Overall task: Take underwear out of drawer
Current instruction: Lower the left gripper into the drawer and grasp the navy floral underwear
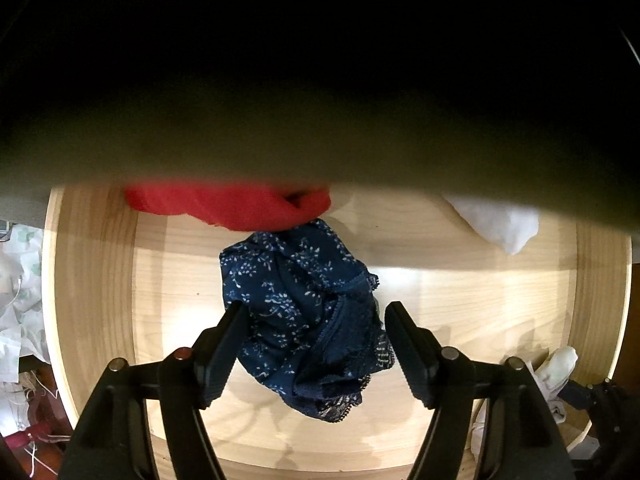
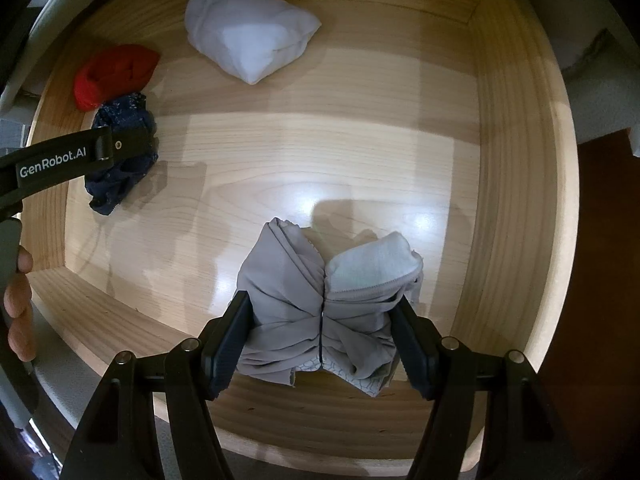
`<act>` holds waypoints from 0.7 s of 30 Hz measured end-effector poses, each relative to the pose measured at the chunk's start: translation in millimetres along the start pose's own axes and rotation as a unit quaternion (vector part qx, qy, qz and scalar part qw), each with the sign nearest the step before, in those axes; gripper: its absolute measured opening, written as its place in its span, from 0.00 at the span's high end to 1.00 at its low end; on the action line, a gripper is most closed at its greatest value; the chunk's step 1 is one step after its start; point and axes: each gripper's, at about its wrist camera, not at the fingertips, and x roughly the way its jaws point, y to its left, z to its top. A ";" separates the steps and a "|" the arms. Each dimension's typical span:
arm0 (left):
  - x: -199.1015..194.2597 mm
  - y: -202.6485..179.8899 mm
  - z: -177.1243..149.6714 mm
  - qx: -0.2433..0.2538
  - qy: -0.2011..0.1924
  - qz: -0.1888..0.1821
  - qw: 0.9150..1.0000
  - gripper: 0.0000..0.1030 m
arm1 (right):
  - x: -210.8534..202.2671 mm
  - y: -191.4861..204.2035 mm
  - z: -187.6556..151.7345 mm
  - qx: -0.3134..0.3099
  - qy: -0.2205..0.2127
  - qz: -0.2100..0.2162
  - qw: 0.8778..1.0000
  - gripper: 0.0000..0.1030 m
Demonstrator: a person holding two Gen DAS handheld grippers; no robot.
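The grey underwear (image 2: 320, 312) is clamped between the right gripper (image 2: 322, 336) fingers above the drawer (image 2: 520, 200) floor. The navy underwear (image 1: 304, 312) (red cloth (image 1: 228, 206) touching it) is straddled by the left gripper (image 1: 314, 344), fingers apart; a white bundle (image 2: 248, 32) lies well behind.

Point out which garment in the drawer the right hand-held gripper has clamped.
The grey bundle, squeezed between the right hand-held gripper pads. The white and red pieces lie untouched at the back; the navy floral one sits between the left gripper's open jaws.
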 end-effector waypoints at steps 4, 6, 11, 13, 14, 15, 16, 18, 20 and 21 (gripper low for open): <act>-0.3 -0.7 -0.2 0.000 0.003 0.000 1.000 0.30 | -1.3 -2.1 -1.4 0.000 0.000 0.000 1.000 0.37; -3.6 3.7 -8.2 0.003 0.008 0.003 1.000 0.34 | -2.1 -2.9 -1.9 0.001 0.000 0.000 1.000 0.37; -2.6 1.5 -7.8 0.012 0.024 0.011 1.000 0.56 | -2.3 -2.7 -3.2 0.000 0.000 0.000 1.000 0.37; -3.2 1.8 -6.7 0.014 0.025 0.013 0.999 0.59 | -2.4 -2.8 -3.8 0.000 -0.001 0.000 1.000 0.37; -3.1 1.7 -6.7 0.015 0.026 0.013 0.999 0.61 | -2.4 -2.6 -4.0 0.000 -0.001 0.000 1.000 0.37; -3.3 1.8 -6.7 0.016 0.027 0.014 0.999 0.63 | -2.4 -2.5 -4.2 -0.001 0.000 0.000 1.000 0.37; -3.7 3.0 -6.5 0.016 0.029 0.013 0.999 0.64 | -2.4 -2.6 -4.5 -0.001 0.000 0.000 1.000 0.37; -3.4 2.5 -8.2 0.019 0.032 0.015 0.999 0.68 | -2.5 -2.4 -4.9 -0.001 0.000 0.000 1.000 0.37; -3.9 3.0 -9.4 0.023 0.036 0.013 0.999 0.70 | -2.5 -2.4 -5.5 -0.001 -0.001 0.000 1.000 0.37; -3.9 3.6 -10.4 0.023 0.039 0.014 0.999 0.71 | -2.9 -3.7 -6.0 0.000 -0.001 0.000 1.000 0.37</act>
